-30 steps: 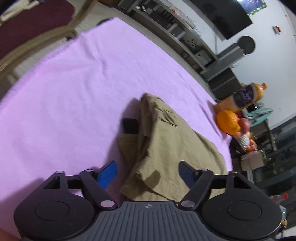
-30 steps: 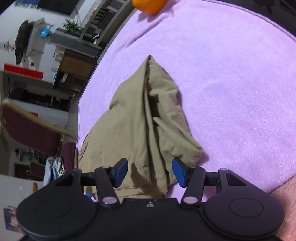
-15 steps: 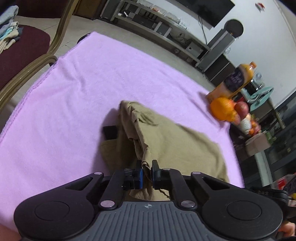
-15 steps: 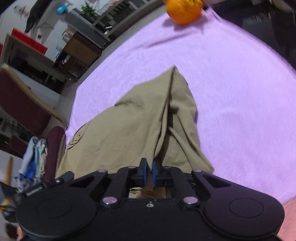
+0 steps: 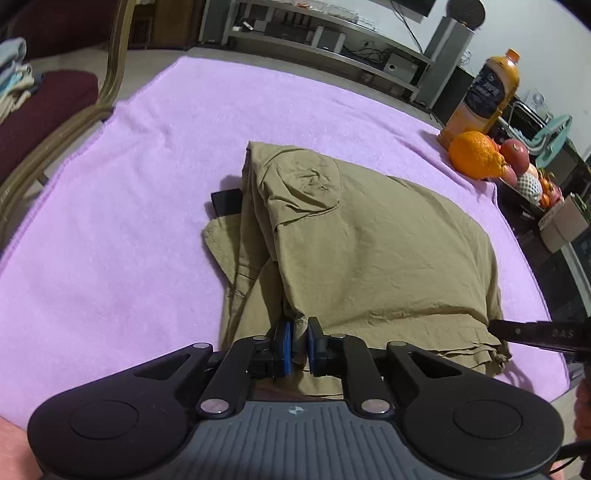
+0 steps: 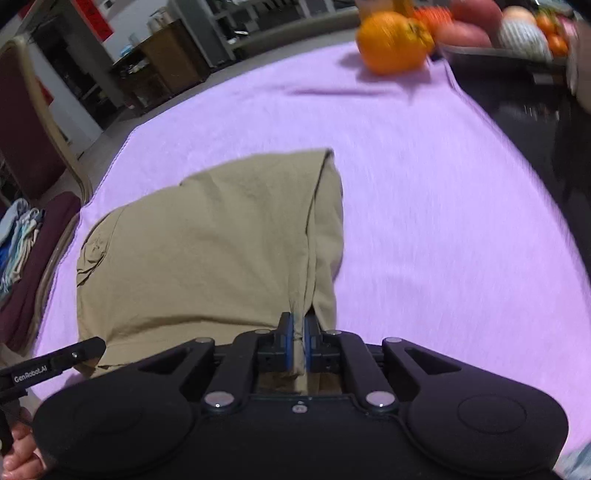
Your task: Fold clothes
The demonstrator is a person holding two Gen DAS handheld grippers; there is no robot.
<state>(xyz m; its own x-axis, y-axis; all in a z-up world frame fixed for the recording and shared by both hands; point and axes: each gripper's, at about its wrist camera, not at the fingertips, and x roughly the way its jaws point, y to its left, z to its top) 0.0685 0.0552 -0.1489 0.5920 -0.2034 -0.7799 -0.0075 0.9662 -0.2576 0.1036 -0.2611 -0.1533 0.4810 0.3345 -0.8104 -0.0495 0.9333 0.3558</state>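
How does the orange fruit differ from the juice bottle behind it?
The orange fruit is round and squat; the juice bottle stands tall and upright. The fruit is plain orange all over; the bottle carries a dark label and an orange cap. Both sit at the far corner of the purple cloth.

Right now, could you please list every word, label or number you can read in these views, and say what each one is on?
"GenRobot.AI": white print on the black bar of the left gripper, seen at the lower left of the right wrist view.
Embossed letters on the black bar of the other gripper: too faint to read.
Juice bottle label: too small and blurred.
Red wall sign: unreadable.
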